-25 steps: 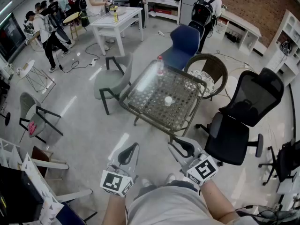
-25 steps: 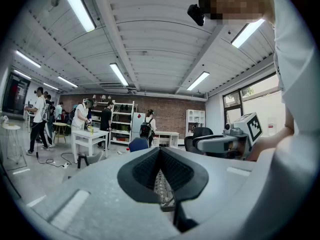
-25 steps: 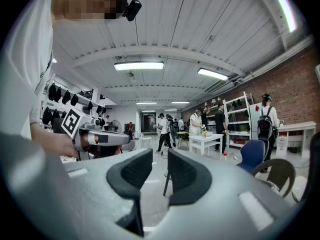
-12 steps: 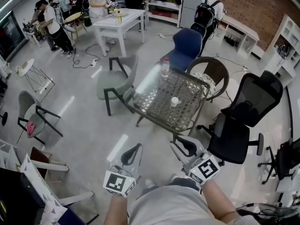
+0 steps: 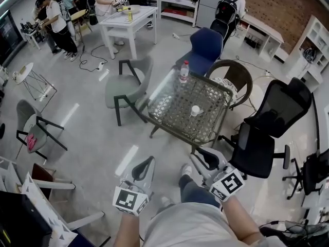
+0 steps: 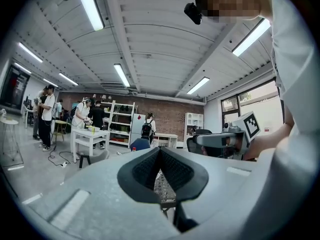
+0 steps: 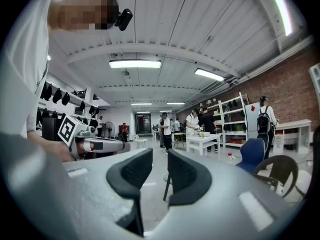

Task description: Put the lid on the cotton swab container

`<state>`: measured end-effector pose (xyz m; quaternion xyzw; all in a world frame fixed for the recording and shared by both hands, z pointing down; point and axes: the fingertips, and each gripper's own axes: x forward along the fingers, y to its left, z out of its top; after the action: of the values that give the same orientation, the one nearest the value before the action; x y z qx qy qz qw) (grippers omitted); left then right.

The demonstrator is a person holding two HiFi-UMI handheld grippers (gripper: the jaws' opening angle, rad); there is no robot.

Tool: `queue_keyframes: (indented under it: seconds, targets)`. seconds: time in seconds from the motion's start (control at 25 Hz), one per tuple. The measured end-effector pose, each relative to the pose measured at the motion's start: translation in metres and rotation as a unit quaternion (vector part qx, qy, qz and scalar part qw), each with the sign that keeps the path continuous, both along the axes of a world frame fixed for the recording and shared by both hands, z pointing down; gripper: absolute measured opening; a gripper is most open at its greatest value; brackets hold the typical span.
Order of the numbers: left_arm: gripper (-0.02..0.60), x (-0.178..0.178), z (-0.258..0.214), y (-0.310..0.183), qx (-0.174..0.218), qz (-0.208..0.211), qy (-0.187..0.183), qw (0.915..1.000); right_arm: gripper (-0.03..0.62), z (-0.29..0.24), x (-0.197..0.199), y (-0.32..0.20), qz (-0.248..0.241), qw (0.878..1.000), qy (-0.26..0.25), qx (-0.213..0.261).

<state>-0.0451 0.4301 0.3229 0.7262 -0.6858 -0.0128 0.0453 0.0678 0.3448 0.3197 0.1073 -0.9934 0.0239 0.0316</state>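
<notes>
A small white cotton swab container (image 5: 195, 110) stands near the middle of a glass-topped wicker table (image 5: 169, 107), some way ahead of me. I cannot make out a separate lid at this distance. My left gripper (image 5: 145, 163) is held low in front of my body, well short of the table, with its dark pads (image 6: 177, 171) pressed together on nothing. My right gripper (image 5: 201, 156) is level with it, its jaws a narrow gap apart and empty. Each gripper shows in the other's view: the right gripper (image 6: 215, 140) and the left gripper (image 7: 100, 145).
A clear bottle with a red cap (image 5: 183, 72) stands at the table's far edge. Around the table are a grey chair (image 5: 126, 89), a blue chair (image 5: 203, 48), a wicker chair (image 5: 231, 78) and a black office chair (image 5: 262, 133). Several people stand at a white table (image 5: 126, 22) further back.
The table has drifted right and slightly lower in the head view as I step toward it; my foot now shows between the grippers. Both grippers keep their place and jaw state.
</notes>
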Motion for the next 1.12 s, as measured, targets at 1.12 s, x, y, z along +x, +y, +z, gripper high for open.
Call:
queue_keyframes:
  seconds: [1.12]
  targets:
    - [0.006, -0.085, 0.013, -0.278, -0.043, -0.043, -0.013, 0.9981, 0.101, 0.024, -0.088, -0.277, -0.039, 0.998, -0.003, -0.046]
